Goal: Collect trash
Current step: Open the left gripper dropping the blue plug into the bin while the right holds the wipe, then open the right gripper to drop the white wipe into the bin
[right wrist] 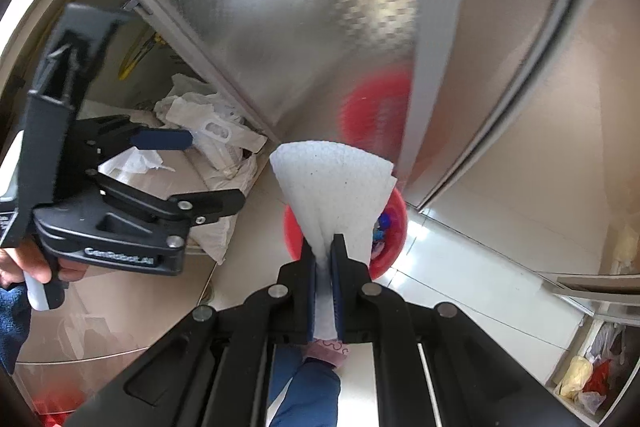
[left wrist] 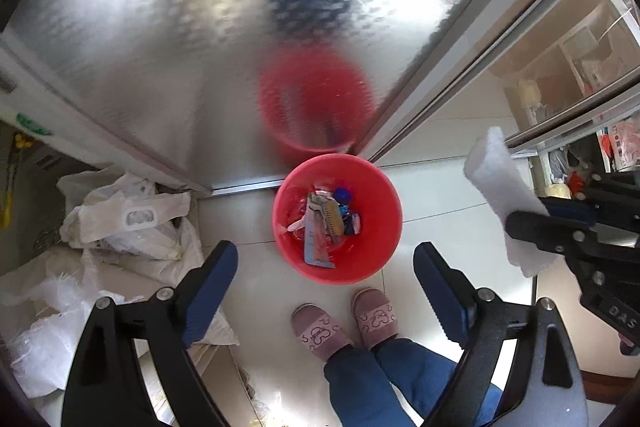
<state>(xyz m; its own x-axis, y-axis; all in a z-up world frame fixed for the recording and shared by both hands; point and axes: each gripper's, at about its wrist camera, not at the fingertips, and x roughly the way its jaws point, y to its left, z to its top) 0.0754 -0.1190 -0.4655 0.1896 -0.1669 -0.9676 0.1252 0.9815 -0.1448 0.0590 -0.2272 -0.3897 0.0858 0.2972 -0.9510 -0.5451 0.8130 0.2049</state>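
A red bin (left wrist: 372, 195) stands on the white tiled floor against a shiny metal door, with wrappers and a blue cap (left wrist: 341, 193) inside. My left gripper (left wrist: 324, 259) is open and empty, above the bin's near side. My right gripper (right wrist: 324, 247) is shut on a folded white paper towel (right wrist: 334, 183), held above the bin (right wrist: 390, 251), which the towel mostly hides. In the left wrist view the towel (left wrist: 496, 187) and the right gripper (left wrist: 560, 231) show at the right, apart from the bin. The left gripper (right wrist: 188, 167) shows at the left of the right wrist view.
A heap of white plastic bags (left wrist: 132, 223) lies left of the bin. The person's pink slippers (left wrist: 344, 323) stand just in front of it. The patterned metal door (left wrist: 200, 27) reflects the bin. A shelf with bags (right wrist: 584, 379) is at the far right.
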